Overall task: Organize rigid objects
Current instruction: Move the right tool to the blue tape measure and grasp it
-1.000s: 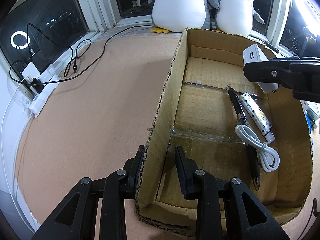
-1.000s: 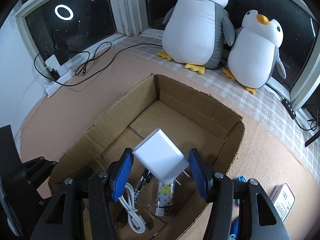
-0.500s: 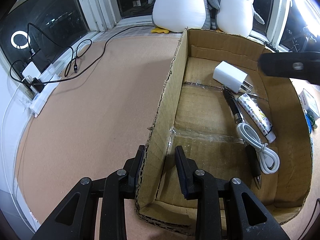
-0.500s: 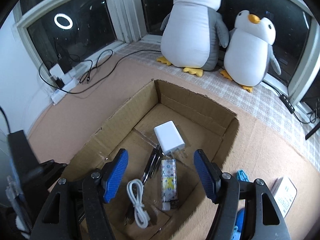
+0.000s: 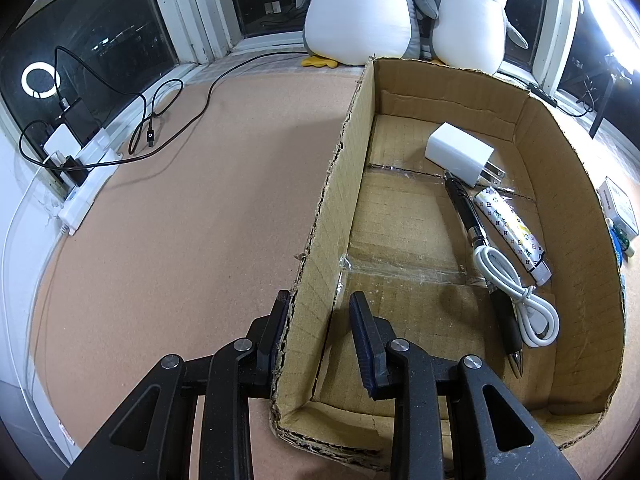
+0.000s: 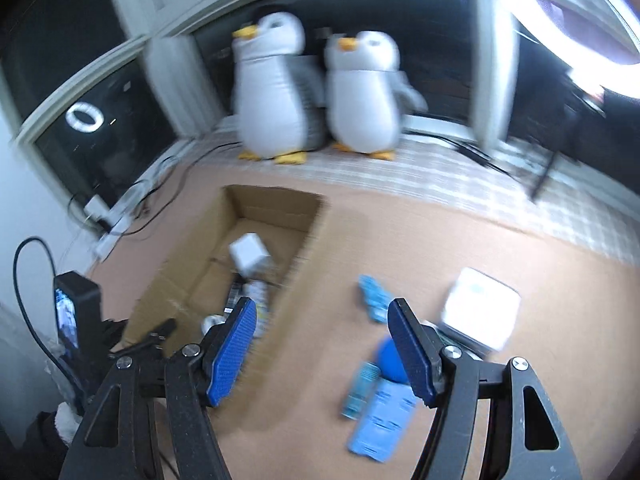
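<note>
Left wrist view: my left tongs (image 5: pixel 320 316) clamp box (image 5: pixel 580 220) near-left wall, steadying it. Box holds charger (image 5: pixel 456 152), pen (image 5: pixel 466 208), patterned tube (image 5: pixel 512 232), coiled white cable (image 5: pixel 520 296). Right wrist view, blurred: my right tongs (image 6: pixel 324 348) empty, jaws apart, above mat (image 6: pixel 312 360) beside box. Outside box: white case (image 6: pixel 480 308), blue ball (image 6: pixel 390 360), blue packets (image 6: pixel 380 412). Likely all light, stiff; ball may roll, so grip across middle; packets by long edges.

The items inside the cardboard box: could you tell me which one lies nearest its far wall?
The white charger plug; the pen, patterned tube and coiled cable lie closer to the camera.
</note>
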The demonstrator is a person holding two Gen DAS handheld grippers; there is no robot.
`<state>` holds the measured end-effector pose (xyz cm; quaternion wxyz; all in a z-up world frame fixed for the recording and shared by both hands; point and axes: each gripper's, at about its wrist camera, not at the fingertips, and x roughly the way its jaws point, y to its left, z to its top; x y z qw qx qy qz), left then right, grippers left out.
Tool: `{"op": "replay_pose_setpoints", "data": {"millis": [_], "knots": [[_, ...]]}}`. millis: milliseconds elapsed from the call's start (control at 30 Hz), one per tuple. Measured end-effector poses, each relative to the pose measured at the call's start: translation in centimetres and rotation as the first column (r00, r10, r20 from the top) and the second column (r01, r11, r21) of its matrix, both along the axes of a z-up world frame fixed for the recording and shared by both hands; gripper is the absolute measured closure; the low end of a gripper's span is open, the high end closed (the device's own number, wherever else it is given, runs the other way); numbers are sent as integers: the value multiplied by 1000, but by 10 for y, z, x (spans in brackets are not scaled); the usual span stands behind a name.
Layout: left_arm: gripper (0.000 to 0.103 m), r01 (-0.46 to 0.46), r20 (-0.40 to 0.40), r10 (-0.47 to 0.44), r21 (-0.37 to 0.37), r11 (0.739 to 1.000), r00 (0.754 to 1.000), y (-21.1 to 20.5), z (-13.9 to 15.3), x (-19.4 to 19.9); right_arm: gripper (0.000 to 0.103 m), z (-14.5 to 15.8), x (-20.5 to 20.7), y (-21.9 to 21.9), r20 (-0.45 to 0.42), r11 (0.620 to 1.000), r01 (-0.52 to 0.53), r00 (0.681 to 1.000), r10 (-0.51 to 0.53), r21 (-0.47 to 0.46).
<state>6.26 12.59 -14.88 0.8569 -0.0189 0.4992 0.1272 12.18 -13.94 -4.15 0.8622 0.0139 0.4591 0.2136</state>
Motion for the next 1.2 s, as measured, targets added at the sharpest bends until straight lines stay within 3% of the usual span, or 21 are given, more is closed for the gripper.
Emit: {"op": "replay_pose_setpoints", "data": {"millis": [200,433,1000,1200], "knots": [[72,1,0,-1,4,1000,1000,-1,0,1,39,-18,5,-57,-84,988,154,985,-151,25],[72,1,1,-1,4,1000,1000,-1,0,1,39,-52,12,-81,-207,970,237,953,-222,51],[72,-3,5,3,-9,1000,1000,1,0,2,46,-106,37,-53,-342,955,298,897,-280,-1],[72,-4,8,4,-15,1000,1000,1,0,2,46,-108,43,-40,-334,955,292,896,-291,-47]]}}
